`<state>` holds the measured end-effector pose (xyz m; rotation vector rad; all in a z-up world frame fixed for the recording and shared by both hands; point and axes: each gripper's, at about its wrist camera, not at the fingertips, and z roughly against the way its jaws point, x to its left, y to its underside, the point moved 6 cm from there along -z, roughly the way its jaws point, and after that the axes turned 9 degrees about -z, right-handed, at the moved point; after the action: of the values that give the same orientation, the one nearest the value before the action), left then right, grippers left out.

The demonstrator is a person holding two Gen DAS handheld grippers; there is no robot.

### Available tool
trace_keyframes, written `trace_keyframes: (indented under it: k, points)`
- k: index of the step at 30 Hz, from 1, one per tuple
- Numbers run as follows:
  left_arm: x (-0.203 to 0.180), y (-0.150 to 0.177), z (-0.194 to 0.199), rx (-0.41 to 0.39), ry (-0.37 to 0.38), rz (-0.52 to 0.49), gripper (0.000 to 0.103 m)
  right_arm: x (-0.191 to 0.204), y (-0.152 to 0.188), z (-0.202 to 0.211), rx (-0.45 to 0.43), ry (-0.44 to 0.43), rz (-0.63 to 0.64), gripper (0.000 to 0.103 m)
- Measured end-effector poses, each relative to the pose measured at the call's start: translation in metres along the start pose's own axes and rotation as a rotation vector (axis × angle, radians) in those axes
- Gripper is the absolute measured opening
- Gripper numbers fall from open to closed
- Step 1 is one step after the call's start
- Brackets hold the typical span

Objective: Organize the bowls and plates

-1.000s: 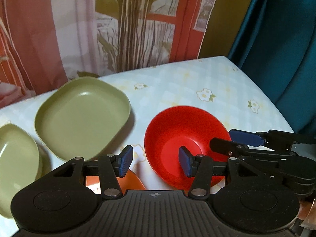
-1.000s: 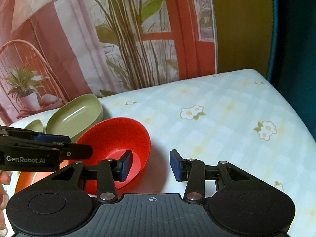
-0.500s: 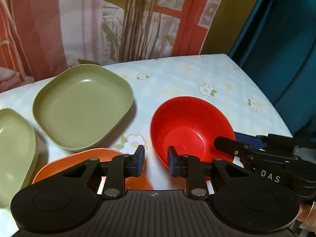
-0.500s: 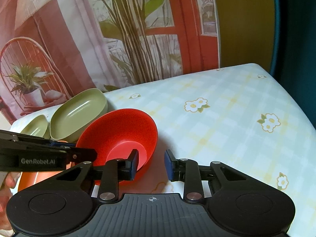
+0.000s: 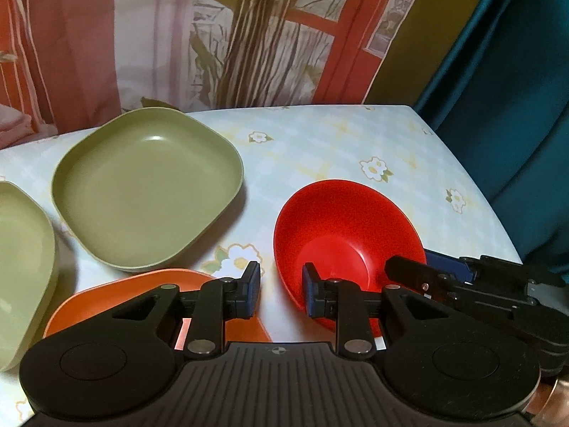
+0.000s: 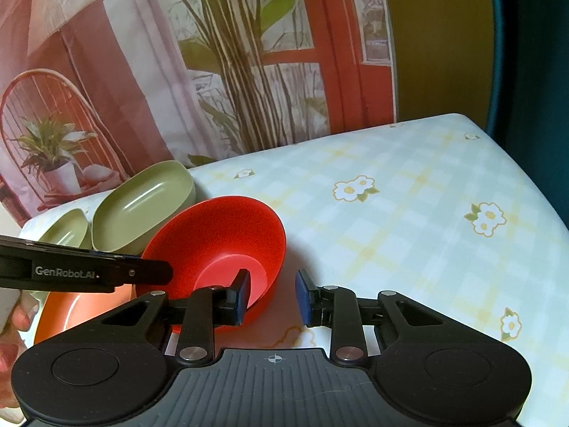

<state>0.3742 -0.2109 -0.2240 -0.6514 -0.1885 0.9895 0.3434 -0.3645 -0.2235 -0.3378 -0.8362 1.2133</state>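
My left gripper point(image 5: 280, 293) and right gripper point(image 6: 271, 297), fingers narrowly parted, each straddle the red bowl point(image 5: 346, 238) rim without visibly pinching it.

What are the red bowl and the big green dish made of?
The red bowl looks like plastic: one even bright colour, a thin rim, only a dull sheen. The big green dish could be plastic or bamboo-type material: matte, thick rounded edges, one small soft glint of light inside. Neither shines like glass or glazed pottery, but the pictures alone can't settle it.
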Motion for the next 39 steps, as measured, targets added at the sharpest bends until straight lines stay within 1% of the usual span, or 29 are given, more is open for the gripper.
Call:
trace_keyframes:
  k: [4,5,6,7,9,15,23,28,39]
  points:
    - [-0.004,-0.002,-0.001,-0.013,-0.002,-0.015,0.025,-0.001,-0.001,-0.002,-0.007,0.006,-0.004,0.026]
    - [-0.006,-0.002,0.0,-0.017,0.004,-0.021,0.02,-0.001,0.0,-0.002,-0.006,0.004,-0.007,0.024]
    - [-0.008,-0.002,0.002,-0.018,0.004,-0.029,0.019,-0.001,0.0,-0.002,-0.003,-0.003,-0.009,0.017]
    - [-0.01,-0.002,0.004,-0.018,-0.001,-0.038,0.019,0.0,0.0,-0.002,0.004,-0.015,-0.009,0.014]
    - [-0.013,-0.001,0.011,-0.026,-0.003,-0.046,0.019,0.003,0.0,0.001,0.001,-0.006,0.003,0.014]
    - [-0.023,0.004,0.036,-0.056,-0.009,-0.068,0.019,0.008,-0.002,0.016,-0.024,-0.016,-0.009,0.014]
    - [-0.027,0.016,0.076,-0.091,-0.02,-0.068,0.019,0.025,0.0,0.05,-0.059,-0.032,0.001,0.014]
    - [-0.028,0.027,0.099,-0.111,-0.035,-0.084,0.019,0.035,0.007,0.069,-0.071,-0.037,0.008,0.014]
    - [-0.024,0.055,0.137,-0.139,-0.051,-0.055,0.019,0.059,0.032,0.099,-0.073,-0.047,0.036,0.014]
